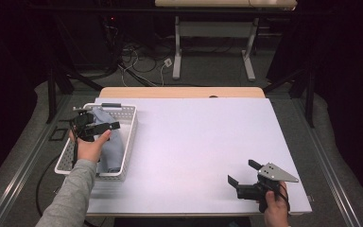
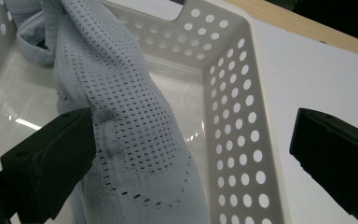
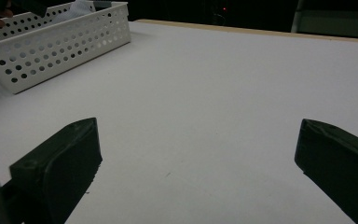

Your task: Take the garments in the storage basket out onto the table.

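At the left of the high view, the pale blue cloth [image 1: 109, 142] lies in the white basket [image 1: 128, 130]. The left gripper [image 1: 97, 126] gapes wide above it and may snag the basket wall; the right gripper [image 1: 246, 173], lower right, is wide too.

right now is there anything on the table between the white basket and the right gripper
No. In the high view the stretch of white table from the basket to the right gripper is bare; the right gripper view shows the same.
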`<state>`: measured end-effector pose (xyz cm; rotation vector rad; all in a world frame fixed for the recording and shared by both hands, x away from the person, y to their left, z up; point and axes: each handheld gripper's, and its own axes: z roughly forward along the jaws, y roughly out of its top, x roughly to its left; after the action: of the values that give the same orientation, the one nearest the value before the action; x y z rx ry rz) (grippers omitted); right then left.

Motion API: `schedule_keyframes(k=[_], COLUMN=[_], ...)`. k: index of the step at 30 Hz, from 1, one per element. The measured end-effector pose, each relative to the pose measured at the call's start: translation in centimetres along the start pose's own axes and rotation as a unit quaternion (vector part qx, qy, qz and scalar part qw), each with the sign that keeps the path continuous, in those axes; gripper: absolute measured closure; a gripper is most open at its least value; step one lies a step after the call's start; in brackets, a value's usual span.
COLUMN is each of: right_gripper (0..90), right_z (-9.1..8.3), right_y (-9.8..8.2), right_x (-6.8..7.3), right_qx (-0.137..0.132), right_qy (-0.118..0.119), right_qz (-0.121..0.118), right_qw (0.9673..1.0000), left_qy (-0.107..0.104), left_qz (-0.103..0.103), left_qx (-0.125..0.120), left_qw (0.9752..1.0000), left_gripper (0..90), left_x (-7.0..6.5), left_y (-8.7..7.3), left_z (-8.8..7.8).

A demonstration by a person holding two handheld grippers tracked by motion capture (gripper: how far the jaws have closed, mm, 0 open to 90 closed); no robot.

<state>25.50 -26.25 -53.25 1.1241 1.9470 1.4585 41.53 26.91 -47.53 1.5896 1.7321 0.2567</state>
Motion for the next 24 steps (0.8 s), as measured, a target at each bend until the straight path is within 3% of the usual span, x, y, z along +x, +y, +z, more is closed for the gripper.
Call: schedule_keyframes(k=[9, 18, 24], right_gripper=[0.2, 0.3, 0.2], right_z=[-0.1, 0.0, 0.0], right_y=[0.0, 0.0, 0.0], right_x=[0.0, 0.0, 0.0], right_qx=[-0.003, 0.0, -0.002], right_qy=[0.001, 0.003, 0.005], right_qz=[-0.003, -0.002, -0.005], right_qw=[1.0, 1.0, 1.0], left_qy=[0.01, 0.022, 0.04], left_qz=[0.004, 0.005, 0.021], left_qx=[0.022, 0.026, 0.032], left_qw=[0.9997, 0.9994, 0.9985], left_gripper=[0.5, 0.6, 2.1], left_x=[0.1, 0.4, 0.1], left_y=[-0.4, -0.6, -0.7], left_z=[1.1, 2.0, 2.4])
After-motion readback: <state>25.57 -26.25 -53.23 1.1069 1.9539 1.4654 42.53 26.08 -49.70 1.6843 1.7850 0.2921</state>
